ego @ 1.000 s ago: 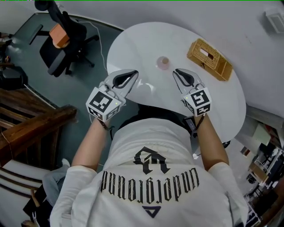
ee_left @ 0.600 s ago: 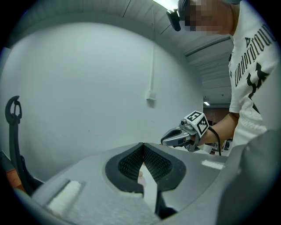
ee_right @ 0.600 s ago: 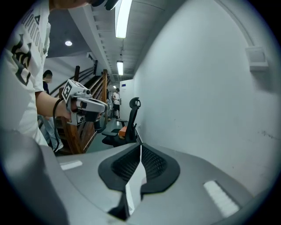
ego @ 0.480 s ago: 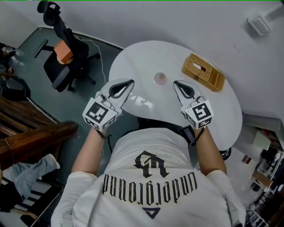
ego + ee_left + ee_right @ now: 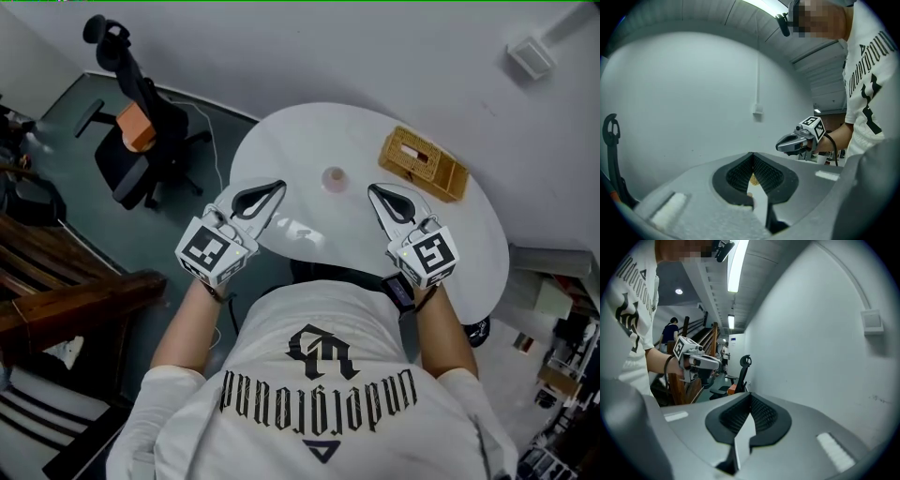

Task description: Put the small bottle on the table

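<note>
Item: small bottle, pale pink, upright on the round white table, towards the middle of the top. It stands free, nothing touching it, between my two grippers and a little beyond their tips.

Item: left gripper, in my left hand, held over the near edge of the table. Jaws pressed together at the tips, nothing pinched; its own view shows only a narrow slit lower down between the pads, with a scrap of yellow-brown showing through it, probably the basket across the table.

Item: right gripper, in my right hand, level with the left and well apart from it. Jaws shut tight on each other, nothing in them.

Item: woven basket, tan, on the far right part of the table, apart from the bottle. Contents not legible.

Item: office chair, black, on the floor off to the left, with something orange on its seat; no part in the task.

Status, as I judge it: the bottle already sits on the table and neither gripper carries anything, so the placing step looks complete.

Next move, as I judge it: little is called for. I would keep both grippers clear of the bottle so as not to knock it over, and draw them back towards me.
</note>
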### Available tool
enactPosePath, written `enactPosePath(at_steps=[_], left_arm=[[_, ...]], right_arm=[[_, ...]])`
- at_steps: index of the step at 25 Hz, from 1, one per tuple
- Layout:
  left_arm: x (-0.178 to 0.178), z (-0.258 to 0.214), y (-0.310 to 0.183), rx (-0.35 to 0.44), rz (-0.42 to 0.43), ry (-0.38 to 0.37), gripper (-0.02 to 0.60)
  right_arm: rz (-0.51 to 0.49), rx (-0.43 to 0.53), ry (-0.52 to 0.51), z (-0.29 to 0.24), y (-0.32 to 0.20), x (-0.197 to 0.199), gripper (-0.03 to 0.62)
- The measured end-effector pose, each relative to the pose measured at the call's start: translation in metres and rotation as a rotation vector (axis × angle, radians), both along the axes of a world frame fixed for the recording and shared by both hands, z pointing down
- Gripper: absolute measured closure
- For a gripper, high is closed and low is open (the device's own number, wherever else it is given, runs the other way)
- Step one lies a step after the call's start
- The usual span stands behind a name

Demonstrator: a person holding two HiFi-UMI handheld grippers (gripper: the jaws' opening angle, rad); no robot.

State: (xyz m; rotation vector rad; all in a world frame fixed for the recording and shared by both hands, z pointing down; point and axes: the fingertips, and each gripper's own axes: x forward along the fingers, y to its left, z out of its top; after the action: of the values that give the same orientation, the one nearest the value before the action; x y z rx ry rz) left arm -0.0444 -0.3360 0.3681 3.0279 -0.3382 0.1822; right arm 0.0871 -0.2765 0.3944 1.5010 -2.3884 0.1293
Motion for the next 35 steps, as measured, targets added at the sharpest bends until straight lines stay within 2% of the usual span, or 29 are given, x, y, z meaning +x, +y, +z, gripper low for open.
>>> enactPosePath(at_steps=[9, 13, 23, 35], left_arm=[[0.022, -0.002, 0.025, 0.0, 0.007, 0.001, 0.574], [0.041, -0.007, 0.045, -0.018, -0.024, -0.017, 0.574], [0.094, -0.013, 0.143, -0.02, -0.044, -0.007, 0.574], [0.099, -0.008, 0.269, -0.03, -0.173, -0.001, 0.574]], right_arm=[[-0.025, 0.023, -0.003, -0.013, 0.024, 0.016, 0.592], [-0.045, 0.02, -0.016, -0.017, 0.05, 0.03, 0.592], [-0.09, 0.03, -0.052, -0.021, 0.14, 0.073, 0.592], [-0.175, 0.037, -0.1, -0.022, 0.247, 0.091, 0.592]])
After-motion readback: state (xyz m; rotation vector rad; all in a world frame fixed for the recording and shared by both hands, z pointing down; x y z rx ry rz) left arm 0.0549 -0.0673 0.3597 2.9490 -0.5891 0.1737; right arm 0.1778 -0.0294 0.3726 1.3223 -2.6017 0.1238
